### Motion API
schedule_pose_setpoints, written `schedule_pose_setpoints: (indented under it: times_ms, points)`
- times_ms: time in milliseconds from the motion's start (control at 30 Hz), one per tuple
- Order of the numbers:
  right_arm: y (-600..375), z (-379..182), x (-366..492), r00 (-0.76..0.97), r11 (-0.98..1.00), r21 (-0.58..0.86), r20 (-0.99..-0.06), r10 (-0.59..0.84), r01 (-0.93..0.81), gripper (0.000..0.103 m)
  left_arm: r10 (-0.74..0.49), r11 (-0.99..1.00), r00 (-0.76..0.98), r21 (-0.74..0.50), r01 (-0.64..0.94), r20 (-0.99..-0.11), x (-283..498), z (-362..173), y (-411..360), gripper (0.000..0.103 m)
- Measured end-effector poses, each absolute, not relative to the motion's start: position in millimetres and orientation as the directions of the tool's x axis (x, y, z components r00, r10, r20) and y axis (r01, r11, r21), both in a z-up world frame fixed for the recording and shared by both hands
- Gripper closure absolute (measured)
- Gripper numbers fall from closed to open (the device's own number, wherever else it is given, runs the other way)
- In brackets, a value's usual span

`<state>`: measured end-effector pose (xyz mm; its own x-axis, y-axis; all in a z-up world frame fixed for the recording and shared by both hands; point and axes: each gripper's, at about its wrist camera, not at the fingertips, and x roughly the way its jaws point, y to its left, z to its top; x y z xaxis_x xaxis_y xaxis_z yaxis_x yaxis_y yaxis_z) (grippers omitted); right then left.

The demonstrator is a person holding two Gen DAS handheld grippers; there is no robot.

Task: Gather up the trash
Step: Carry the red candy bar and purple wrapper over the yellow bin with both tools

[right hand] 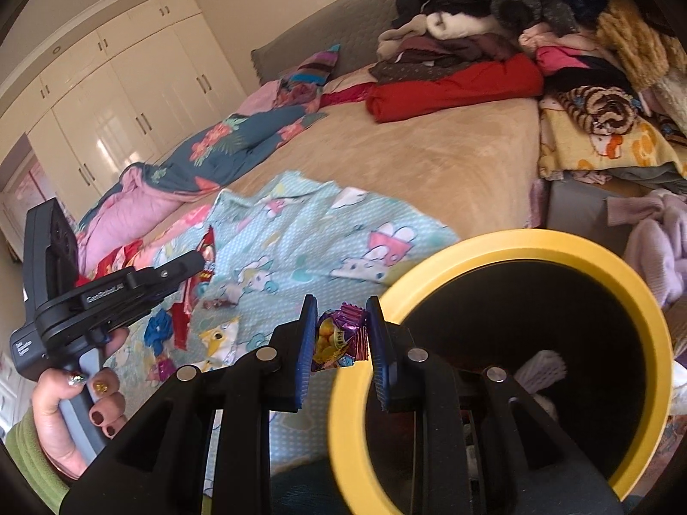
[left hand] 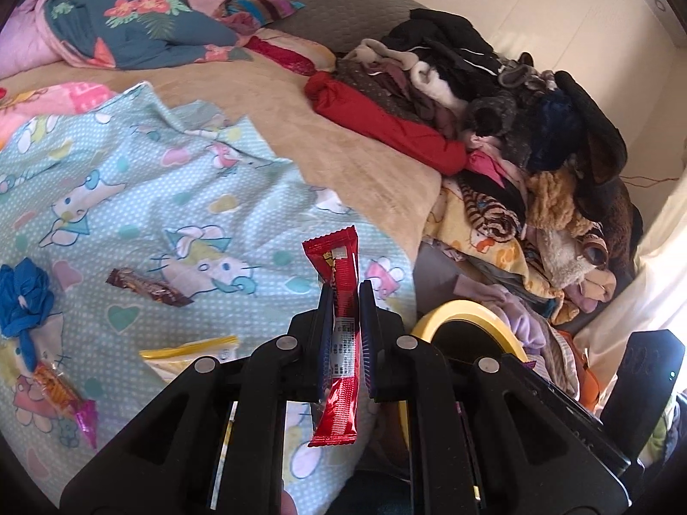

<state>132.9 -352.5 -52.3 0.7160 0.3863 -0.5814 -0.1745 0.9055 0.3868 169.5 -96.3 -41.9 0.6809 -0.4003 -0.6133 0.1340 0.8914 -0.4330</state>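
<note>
My left gripper [left hand: 346,300] is shut on a long red wrapper [left hand: 339,274] and holds it upright above the light-blue cartoon blanket [left hand: 180,197]. It also shows at the left of the right wrist view [right hand: 202,257]. My right gripper [right hand: 339,317] is shut on a crumpled purple and yellow wrapper [right hand: 341,334], right at the left rim of the yellow-rimmed black bin [right hand: 506,244]. The bin rim also shows in the left wrist view [left hand: 468,311]. On the blanket lie a brown wrapper [left hand: 146,286], a yellow-edged clear bag [left hand: 189,354], an orange and pink wrapper [left hand: 64,399] and a blue crumpled piece [left hand: 21,300].
A tall pile of clothes [left hand: 493,98] fills the right side of the bed. A floral quilt [left hand: 129,30] lies at the back. A white crumpled piece [right hand: 541,369] lies inside the bin. White wardrobes [right hand: 129,98] stand beyond the bed.
</note>
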Motion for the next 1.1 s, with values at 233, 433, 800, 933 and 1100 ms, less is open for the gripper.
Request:
schedule_pose_setpoints:
  times_ms: [233,433,800,933,1100]
  points:
    - [-374.1,-47.8,128.7,0.745,0.917,0.374,-0.571,0.345,-0.139,0.08,-0.419,0.89,0.676,-0.421,0.174,-0.606,166.2,-34.4,-111.2,0.096]
    - [-393.8,-43.5,125.8,0.771,0.923,0.37,-0.557,0.309,-0.102,0.08,-0.436,0.887,0.67,-0.41,0.211,-0.6,161.7,-29.8,-124.2,0.096]
    - [-424.0,-38.2,118.9,0.81,0.932,0.36,-0.536,0.239,-0.036,0.08,-0.476,0.876,0.646,-0.389,0.286,-0.597,150.1,-27.2,-154.0,0.096]
    - [-435.6,-37.8,116.4,0.819,0.932,0.362,-0.531,0.217,-0.012,0.08,-0.495,0.867,0.63,-0.384,0.316,-0.598,145.3,-28.4,-166.1,0.096]
    - [-451.2,-38.6,112.8,0.829,0.929,0.369,-0.526,0.188,0.023,0.08,-0.52,0.854,0.612,-0.369,0.366,-0.596,137.7,-30.7,-182.8,0.096]
